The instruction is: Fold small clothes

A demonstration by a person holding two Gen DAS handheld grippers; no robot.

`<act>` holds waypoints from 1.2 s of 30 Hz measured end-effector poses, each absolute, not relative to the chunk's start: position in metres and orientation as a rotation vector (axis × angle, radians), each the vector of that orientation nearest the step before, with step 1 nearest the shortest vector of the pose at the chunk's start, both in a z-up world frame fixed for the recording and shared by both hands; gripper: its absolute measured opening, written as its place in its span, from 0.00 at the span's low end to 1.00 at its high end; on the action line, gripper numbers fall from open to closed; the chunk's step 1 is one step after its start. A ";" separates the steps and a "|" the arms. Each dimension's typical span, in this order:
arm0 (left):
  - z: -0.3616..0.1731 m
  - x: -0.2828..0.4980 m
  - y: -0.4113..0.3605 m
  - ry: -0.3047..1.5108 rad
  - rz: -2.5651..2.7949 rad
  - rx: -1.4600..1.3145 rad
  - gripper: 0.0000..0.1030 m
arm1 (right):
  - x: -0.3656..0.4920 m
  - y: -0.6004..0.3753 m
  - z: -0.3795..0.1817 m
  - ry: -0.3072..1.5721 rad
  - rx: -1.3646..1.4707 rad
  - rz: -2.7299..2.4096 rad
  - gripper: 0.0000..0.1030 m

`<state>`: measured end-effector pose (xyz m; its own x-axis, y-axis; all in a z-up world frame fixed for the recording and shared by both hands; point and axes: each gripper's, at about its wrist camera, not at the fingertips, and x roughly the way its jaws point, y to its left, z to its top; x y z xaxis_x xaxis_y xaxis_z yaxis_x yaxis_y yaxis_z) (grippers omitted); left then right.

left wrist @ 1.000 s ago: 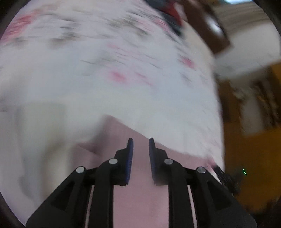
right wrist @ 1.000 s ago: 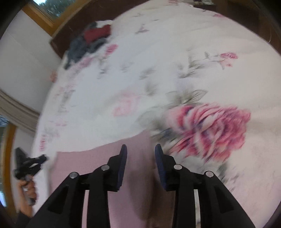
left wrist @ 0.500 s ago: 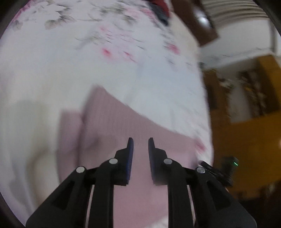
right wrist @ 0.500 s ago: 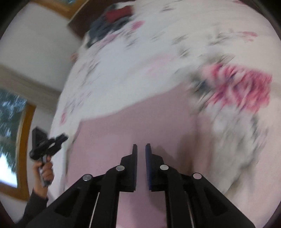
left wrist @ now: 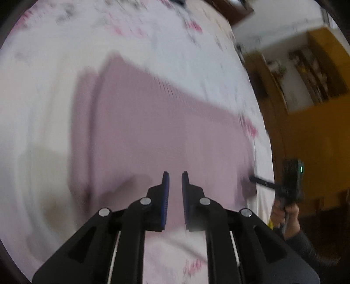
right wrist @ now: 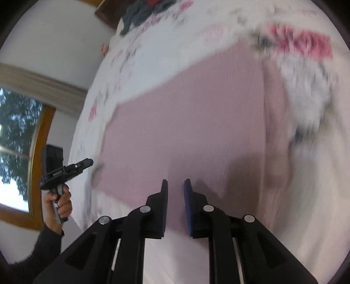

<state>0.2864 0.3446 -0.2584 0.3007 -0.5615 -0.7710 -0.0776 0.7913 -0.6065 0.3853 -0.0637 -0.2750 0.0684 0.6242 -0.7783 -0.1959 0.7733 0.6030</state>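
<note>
A pink garment point(left wrist: 166, 122) lies spread flat on the floral bedsheet point(left wrist: 43, 91), one side folded in along a lengthwise crease. My left gripper point(left wrist: 175, 174) hovers over its near edge, open by a narrow gap with nothing between the fingers. In the right wrist view the same pink garment point(right wrist: 192, 122) fills the middle, and my right gripper point(right wrist: 176, 181) hangs over its near edge, open by a similar gap and empty. Each view also catches the other gripper at the garment's far corner, held in a hand: the right gripper point(left wrist: 288, 181) and the left gripper point(right wrist: 65, 170).
A pile of dark and red clothes point(right wrist: 148, 11) lies at the bed's far end. A window point(right wrist: 17, 131) is on the left wall, and wooden shelving point(left wrist: 306, 72) stands beyond the bed's right edge. Both views are motion-blurred.
Both grippers have drawn back from the garment, so more of it shows. The right gripper's fingers narrowed half a second ago and have since parted again. The left gap is unchanged.
</note>
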 end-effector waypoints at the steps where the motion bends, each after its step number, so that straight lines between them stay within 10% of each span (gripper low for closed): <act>1: -0.270 0.282 0.339 1.277 -0.319 -0.564 0.10 | 0.379 -0.063 -0.285 1.393 0.355 0.628 0.13; 6: -0.297 0.265 0.361 1.289 -0.243 -0.677 0.01 | 0.375 -0.078 -0.298 1.408 0.368 0.545 0.02; 16: -0.263 0.190 0.439 1.104 -0.161 -0.926 0.60 | 0.270 0.011 -0.215 1.015 -0.390 0.480 0.51; 36: -0.264 0.167 0.472 0.910 -0.297 -1.170 0.75 | 0.214 0.286 -0.294 0.661 -1.000 0.636 0.52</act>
